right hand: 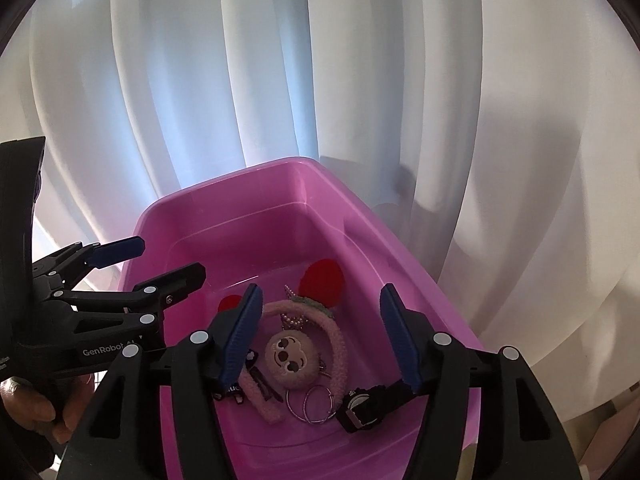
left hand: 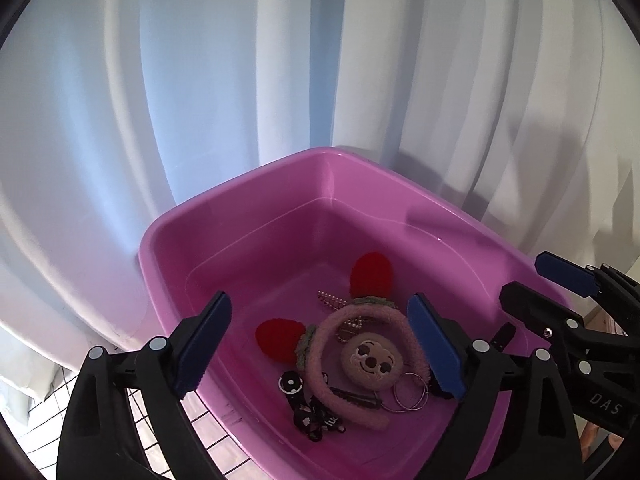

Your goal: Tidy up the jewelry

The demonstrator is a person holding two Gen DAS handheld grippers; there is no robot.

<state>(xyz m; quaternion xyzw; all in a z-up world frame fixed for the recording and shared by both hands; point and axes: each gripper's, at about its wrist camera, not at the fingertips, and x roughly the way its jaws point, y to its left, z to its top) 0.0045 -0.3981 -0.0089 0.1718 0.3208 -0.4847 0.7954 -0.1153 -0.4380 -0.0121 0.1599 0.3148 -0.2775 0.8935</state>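
A pink plastic bin (left hand: 240, 216) (right hand: 208, 196) holds a pile of accessories: a fuzzy pink headband with red ears (left hand: 370, 274) (right hand: 324, 280), a round plush face charm (left hand: 370, 364) (right hand: 290, 358), silver key rings (left hand: 410, 394) (right hand: 314, 404), a bead chain (left hand: 332, 300), dark charms (left hand: 308, 412) and a black wristwatch (right hand: 362, 406). My left gripper (left hand: 320, 344) is open and empty above the bin. My right gripper (right hand: 320, 336) is open and empty above the pile, with the watch near its right finger.
White curtains (left hand: 240, 80) hang right behind the bin. A white tiled surface (left hand: 40, 420) shows at the lower left. Each gripper shows in the other's view, the right (left hand: 560, 300) beside the left, the left (right hand: 132, 276) at the bin's left rim.
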